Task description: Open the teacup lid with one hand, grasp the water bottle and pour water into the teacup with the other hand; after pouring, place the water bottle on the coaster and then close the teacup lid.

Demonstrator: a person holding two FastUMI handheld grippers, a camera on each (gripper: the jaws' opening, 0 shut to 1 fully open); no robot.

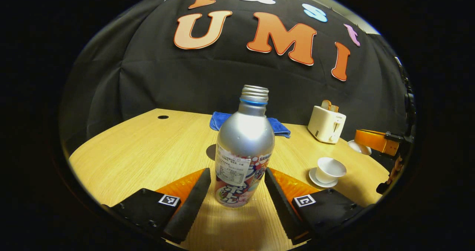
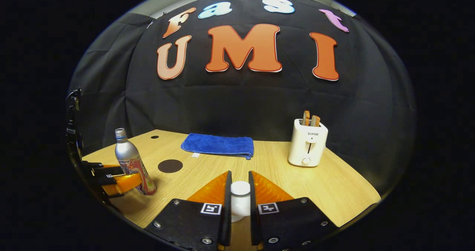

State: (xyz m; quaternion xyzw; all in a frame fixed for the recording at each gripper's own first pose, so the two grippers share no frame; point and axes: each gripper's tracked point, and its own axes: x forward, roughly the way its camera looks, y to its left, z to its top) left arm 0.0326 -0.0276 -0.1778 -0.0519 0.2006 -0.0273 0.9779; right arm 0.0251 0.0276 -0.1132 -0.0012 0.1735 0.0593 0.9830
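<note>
Silver aluminium, uncapped, your water bottle (image 1: 243, 150) stands upright on the wooden worktop (image 1: 141, 154), dead centre in the left gripper view. Your left hand-held gripper (image 1: 237, 191) is spread wide around its base: one finger lies just beside the bottle at 8 o'clock, the other at 4 o'clock, and I can't say for sure that either pad presses on it, so treat the grip as released. Past the bottle at 12 o'clock lies the folded blue towel (image 1: 278, 126). At 3 o'clock sits the white teacup (image 1: 329, 169) on its saucer (image 1: 315, 180), lid off, with the white toaster (image 1: 326, 124) beyond it at 2 o'clock. Your other hand-held gripper appears at the far right edge there, carrying something white whose shape I can't make out.

In the right gripper view, your right hand-held gripper (image 2: 240, 197) is clenched on the white teacup lid (image 2: 240, 193), both fingers tight against its sides, held above the worktop (image 2: 334, 184). The dark round coaster (image 2: 170, 166) lies bare at 10 o'clock, near the blue towel (image 2: 218, 145) at 11 o'clock. The water bottle (image 2: 131, 162) stands at 9 o'clock, just left of the coaster and apart from it, with the left hand-held gripper's fingers alongside its lower half. The toaster (image 2: 308, 143) stands at 1 o'clock with two slices of toast (image 2: 310, 120) in its slots.
</note>
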